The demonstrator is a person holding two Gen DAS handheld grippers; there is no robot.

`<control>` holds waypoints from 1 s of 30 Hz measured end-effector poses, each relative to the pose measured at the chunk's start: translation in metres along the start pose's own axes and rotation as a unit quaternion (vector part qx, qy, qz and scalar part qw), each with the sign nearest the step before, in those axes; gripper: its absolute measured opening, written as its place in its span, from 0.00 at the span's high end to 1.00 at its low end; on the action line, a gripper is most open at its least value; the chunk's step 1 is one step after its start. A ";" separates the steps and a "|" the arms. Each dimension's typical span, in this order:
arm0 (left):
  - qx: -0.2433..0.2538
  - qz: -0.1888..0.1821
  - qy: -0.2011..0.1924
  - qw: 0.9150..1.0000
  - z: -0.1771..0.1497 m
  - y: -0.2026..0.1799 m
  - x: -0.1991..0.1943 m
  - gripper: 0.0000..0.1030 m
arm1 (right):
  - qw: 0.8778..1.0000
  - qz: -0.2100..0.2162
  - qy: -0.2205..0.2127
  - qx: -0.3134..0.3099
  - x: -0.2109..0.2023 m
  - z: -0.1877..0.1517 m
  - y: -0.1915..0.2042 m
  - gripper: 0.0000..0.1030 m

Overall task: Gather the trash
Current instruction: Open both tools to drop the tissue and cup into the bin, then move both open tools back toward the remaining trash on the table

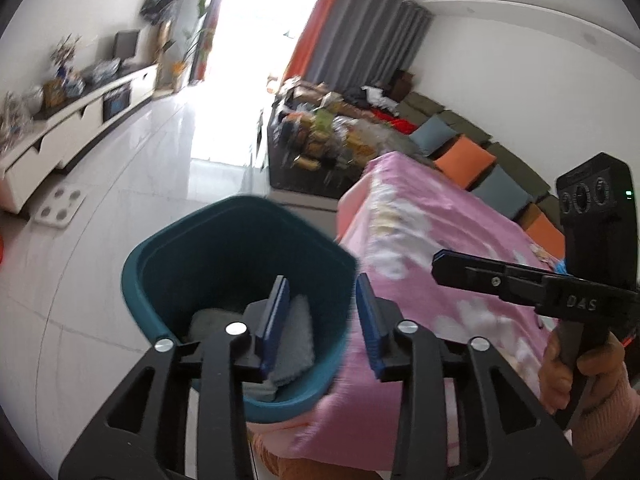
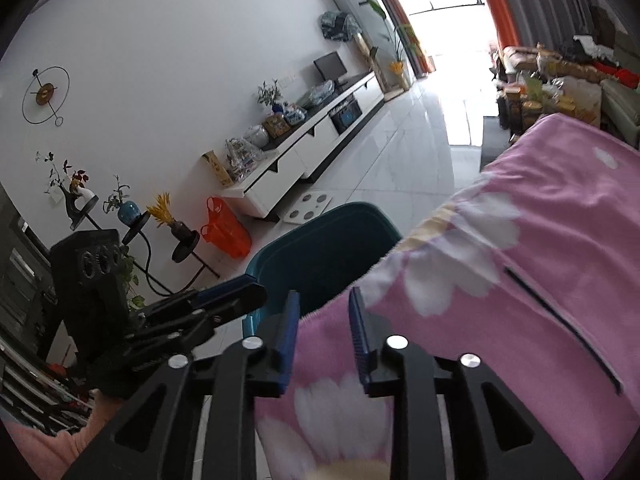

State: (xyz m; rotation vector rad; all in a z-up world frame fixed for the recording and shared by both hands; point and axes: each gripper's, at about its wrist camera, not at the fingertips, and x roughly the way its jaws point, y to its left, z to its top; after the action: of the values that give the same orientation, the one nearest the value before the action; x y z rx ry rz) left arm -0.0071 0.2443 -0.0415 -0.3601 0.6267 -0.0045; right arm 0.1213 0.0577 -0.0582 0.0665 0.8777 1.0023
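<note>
With a grey cloth-like wad (image 1: 290, 332) already lying in the teal bin (image 1: 240, 300) beside the pink floral blanket (image 2: 520, 260), the left gripper (image 1: 322, 320) hangs open-jawed over it, evidently for dropping, while the right gripper (image 2: 324, 332) stands empty, jaws parted.

We carry two black plastic grippers: the left gripper (image 1: 323, 320) and right gripper (image 2: 324, 332) share ribbed blue pads (image 1: 276, 316), silver screws (image 2: 396, 342) and cut-out arms. White "DAS" lettering (image 1: 582, 303) marks one. Our sleeve (image 1: 608, 420) is pink knit.
</note>
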 end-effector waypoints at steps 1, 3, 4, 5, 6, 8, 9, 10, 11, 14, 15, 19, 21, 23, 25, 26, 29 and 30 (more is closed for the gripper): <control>0.012 -0.010 -0.006 1.000 0.000 -0.009 -0.002 0.61 | 1.000 -0.002 -0.004 -0.001 -0.006 -0.003 -0.002 0.75; 0.031 -0.030 -0.012 0.999 0.000 -0.024 -0.005 0.58 | 1.000 -0.010 -0.018 0.000 -0.023 -0.009 -0.007 0.71; 0.039 -0.040 -0.014 0.998 -0.002 -0.032 -0.007 0.55 | 1.000 -0.014 -0.024 0.002 -0.031 -0.014 -0.011 0.70; 0.047 -0.051 -0.016 0.997 -0.003 -0.039 -0.007 0.54 | 0.999 -0.020 -0.030 0.003 -0.041 -0.017 -0.014 0.70; 0.054 -0.062 -0.017 0.996 -0.003 -0.047 -0.007 0.52 | 0.999 -0.028 -0.038 0.004 -0.051 -0.021 -0.018 0.69; 0.071 -0.085 -0.018 0.994 -0.004 -0.067 -0.005 0.46 | 0.998 -0.039 -0.050 0.009 -0.067 -0.027 -0.024 0.67; 0.078 -0.096 -0.017 0.992 -0.006 -0.077 -0.003 0.45 | 0.997 -0.046 -0.057 0.011 -0.077 -0.032 -0.027 0.67; 0.089 -0.111 -0.014 0.990 -0.007 -0.090 0.000 0.45 | 0.997 -0.052 -0.064 0.013 -0.086 -0.036 -0.030 0.67; 0.098 -0.121 -0.011 0.988 -0.009 -0.100 0.003 0.45 | 0.995 -0.061 -0.073 0.016 -0.098 -0.042 -0.034 0.67; 0.118 -0.151 0.003 0.982 -0.018 -0.129 0.015 0.44 | 0.992 -0.082 -0.090 0.024 -0.123 -0.055 -0.043 0.67; 0.124 -0.159 0.009 0.979 -0.020 -0.138 0.019 0.44 | 0.991 -0.090 -0.095 0.028 -0.131 -0.059 -0.047 0.67; 0.149 -0.190 0.035 0.970 -0.030 -0.177 0.042 0.44 | 0.983 -0.123 -0.121 0.057 -0.171 -0.080 -0.070 0.61; 0.163 -0.205 0.046 0.964 -0.035 -0.197 0.051 0.44 | 0.978 -0.140 -0.133 0.073 -0.189 -0.090 -0.082 0.61; 0.173 -0.217 0.056 0.959 -0.041 -0.213 0.058 0.44 | 0.972 -0.161 -0.146 0.088 -0.207 -0.100 -0.093 0.61; 0.184 -0.230 0.066 0.953 -0.045 -0.229 0.064 0.44 | 0.965 -0.181 -0.161 0.104 -0.226 -0.110 -0.104 0.60; 0.190 -0.235 0.071 0.951 -0.048 -0.236 0.066 0.44 | 0.961 -0.192 -0.167 0.111 -0.235 -0.115 -0.110 0.57; 0.208 -0.251 0.089 0.941 -0.057 -0.263 0.078 0.44 | 0.946 -0.226 -0.186 0.143 -0.260 -0.130 -0.132 0.55; 0.215 -0.256 0.098 0.938 -0.060 -0.274 0.084 0.44 | 0.939 -0.238 -0.191 0.161 -0.268 -0.137 -0.142 0.55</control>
State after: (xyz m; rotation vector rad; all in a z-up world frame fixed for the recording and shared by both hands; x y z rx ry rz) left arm 0.0550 -0.0412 -0.0436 -0.0884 0.6932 -0.6746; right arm 0.0666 -0.2707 -0.0461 0.3020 0.6455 0.3663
